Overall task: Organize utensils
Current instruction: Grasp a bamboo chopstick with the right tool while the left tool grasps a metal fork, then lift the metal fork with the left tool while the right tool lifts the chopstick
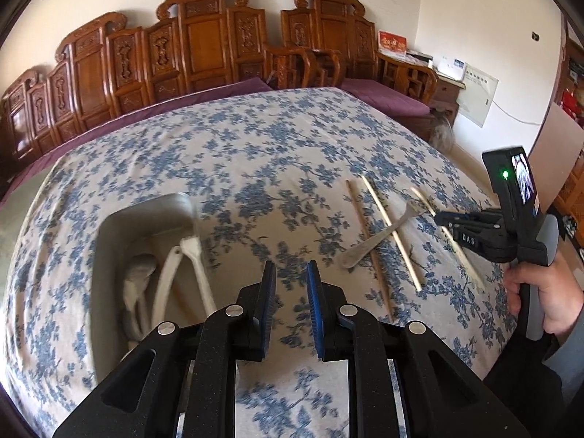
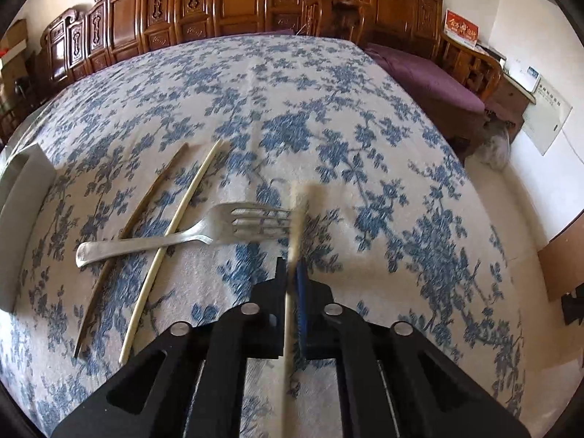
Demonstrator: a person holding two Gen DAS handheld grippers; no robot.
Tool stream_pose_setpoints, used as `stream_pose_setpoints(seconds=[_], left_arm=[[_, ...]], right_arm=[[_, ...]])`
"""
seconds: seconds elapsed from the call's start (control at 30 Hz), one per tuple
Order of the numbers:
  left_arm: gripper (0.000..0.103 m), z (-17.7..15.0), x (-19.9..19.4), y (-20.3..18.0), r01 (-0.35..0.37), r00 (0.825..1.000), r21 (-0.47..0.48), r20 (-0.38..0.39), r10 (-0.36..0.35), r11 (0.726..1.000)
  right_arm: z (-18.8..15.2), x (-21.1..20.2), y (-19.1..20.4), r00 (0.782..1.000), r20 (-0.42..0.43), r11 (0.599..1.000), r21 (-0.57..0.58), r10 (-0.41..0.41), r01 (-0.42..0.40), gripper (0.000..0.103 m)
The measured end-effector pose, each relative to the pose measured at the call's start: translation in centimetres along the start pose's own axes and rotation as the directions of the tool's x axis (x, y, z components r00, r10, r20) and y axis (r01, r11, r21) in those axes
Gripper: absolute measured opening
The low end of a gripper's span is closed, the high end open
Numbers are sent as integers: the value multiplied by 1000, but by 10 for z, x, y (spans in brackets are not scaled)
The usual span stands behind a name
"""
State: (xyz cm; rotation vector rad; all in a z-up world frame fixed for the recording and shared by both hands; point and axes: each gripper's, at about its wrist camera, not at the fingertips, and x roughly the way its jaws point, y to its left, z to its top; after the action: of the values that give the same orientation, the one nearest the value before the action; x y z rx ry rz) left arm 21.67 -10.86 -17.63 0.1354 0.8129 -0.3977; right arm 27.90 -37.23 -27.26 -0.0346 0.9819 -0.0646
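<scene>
Clamped on a pale chopstick (image 2: pixel 296 219), the right gripper (image 2: pixel 292 273) hovers beside the fork (image 2: pixel 189 233) on the desk (image 2: pixel 328 91). Left gripper (image 1: pixel 290 277), slightly apart and empty, sits near the tray (image 1: pixel 109 255) of utensils.

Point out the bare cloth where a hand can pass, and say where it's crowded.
Free: the floral tablecloth between the white tray and the chopsticks, and all of it beyond them toward the carved benches. Crowded: the fork lying across two chopsticks, with the right tool shut on a third chopstick beside it.
</scene>
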Motion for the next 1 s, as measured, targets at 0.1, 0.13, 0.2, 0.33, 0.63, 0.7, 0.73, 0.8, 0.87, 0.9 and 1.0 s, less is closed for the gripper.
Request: stream_pose_setpoints(seconds=[0.1,0.13,0.2,0.33,0.63,0.7,0.73,0.8,0.87,0.9,1.0], left_arm=[[16,6,14,-9,28,999,0,-15,-28,1000],[16,9,22,-15,43,999,4,-22,-43,999],[16,14,34,-24,58,998,26,-37,-57,998],[20,23,63,-48,86,994,81,-78,-79,993],[25,33,113,-87,116,985,207,-153,-85,971],[25,34,119,-92,121,982,225,-169,-84,967],[25,34,121,-96,127,981,238,-177,-86,963],[25,35,125,-100,136,978,262,-189,-88,955],[24,33,129,-106,140,975,295,-208,-80,945],[24,33,130,-108,137,975,305,-212,-73,942],[21,36,132,-109,165,968,313,-234,-92,935]], right_arm=[[6,-1,-12,1000,26,1000,27,-2,2,6],[8,-1,-16,1000,31,999,40,6,-7,6],[10,0,-27,999,37,997,73,32,-35,6],[14,2,-42,997,57,992,108,59,-65,6],[13,1,-58,988,84,976,167,127,-140,6],[13,-1,-60,985,92,971,180,143,-158,6],[13,-2,-61,984,97,967,191,150,-166,6],[14,-3,-62,980,104,961,204,170,-188,6],[15,-4,-59,978,108,960,201,179,-198,6],[15,-4,-58,977,109,959,199,183,-202,6],[16,-5,-55,974,114,956,197,197,-217,6]])
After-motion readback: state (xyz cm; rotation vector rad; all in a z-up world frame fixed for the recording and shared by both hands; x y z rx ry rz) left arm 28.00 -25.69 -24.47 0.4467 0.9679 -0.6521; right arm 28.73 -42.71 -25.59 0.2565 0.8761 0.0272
